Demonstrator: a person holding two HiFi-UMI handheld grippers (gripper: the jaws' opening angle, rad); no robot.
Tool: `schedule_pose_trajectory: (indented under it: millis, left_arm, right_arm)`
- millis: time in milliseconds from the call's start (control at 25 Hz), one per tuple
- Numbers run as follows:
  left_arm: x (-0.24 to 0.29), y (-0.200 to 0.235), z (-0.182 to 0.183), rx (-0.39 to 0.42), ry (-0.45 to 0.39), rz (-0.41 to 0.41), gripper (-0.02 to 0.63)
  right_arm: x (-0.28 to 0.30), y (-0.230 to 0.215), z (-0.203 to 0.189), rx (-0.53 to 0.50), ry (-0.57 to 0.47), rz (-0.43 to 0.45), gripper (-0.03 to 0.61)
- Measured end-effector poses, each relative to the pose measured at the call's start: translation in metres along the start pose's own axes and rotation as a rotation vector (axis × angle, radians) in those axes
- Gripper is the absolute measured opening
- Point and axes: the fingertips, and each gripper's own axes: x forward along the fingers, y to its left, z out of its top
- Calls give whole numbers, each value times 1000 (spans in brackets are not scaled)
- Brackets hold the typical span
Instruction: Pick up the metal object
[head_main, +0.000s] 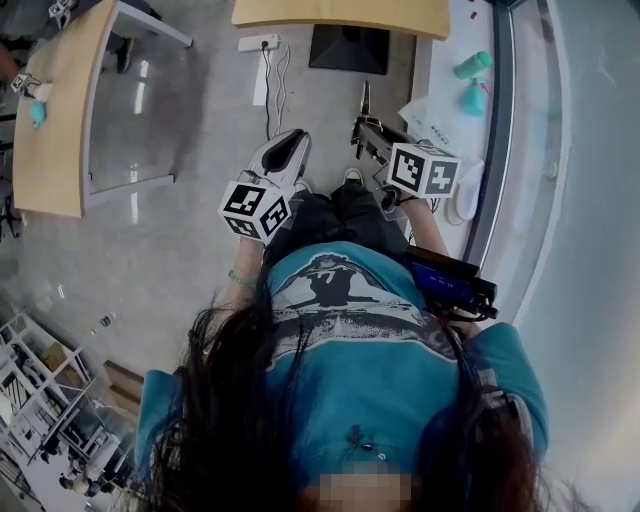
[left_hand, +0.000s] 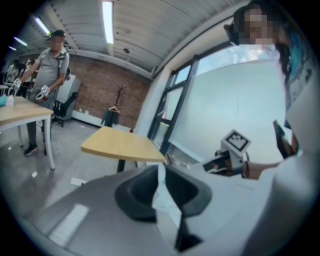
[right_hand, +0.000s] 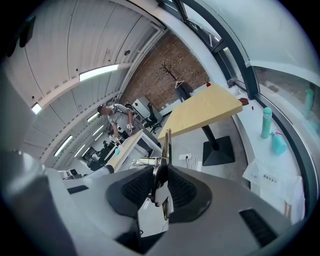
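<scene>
My right gripper (right_hand: 161, 186) is shut on the metal object (right_hand: 166, 145), a thin flat metal piece that stands on edge between the dark pads, with a bent wire part off to its left. From above, the metal object (head_main: 365, 100) sticks out forward past the right gripper (head_main: 363, 130), held in the air above the floor. My left gripper (head_main: 294, 142) hangs beside it at waist height. In its own view the left gripper (left_hand: 161, 186) has its jaws together, with only a pale sliver at the seam. The right gripper (left_hand: 220, 165) shows there too.
A yellow table (head_main: 340, 15) on a black base (head_main: 349, 48) stands ahead, with a power strip (head_main: 258, 43) on the floor. Teal bottles (head_main: 472, 66) and papers (head_main: 430, 122) lie on the window sill at right. A curved desk (head_main: 55, 110) is at left. Another person (left_hand: 50, 65) stands far off.
</scene>
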Motion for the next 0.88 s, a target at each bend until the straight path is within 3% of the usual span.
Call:
schedule_pose_trajectory:
  millis: [160,480,640,880]
  left_arm:
    - [6,-5,-4,-15,-7,-27,41]
    - [8,-13,-4,70,18,-15,41]
    - [16,-9,13,61,-4,-35,41]
    - [30,-6,9,48,-7,-70,41]
  right_arm:
    - [-2,-2,0,4,7,-13,98]
    - [-4,-7,3,59,-23,34,98]
    - [-8,-9,21,97,-49,19,98]
    - [-11,-24,23,141,-70,-14,98]
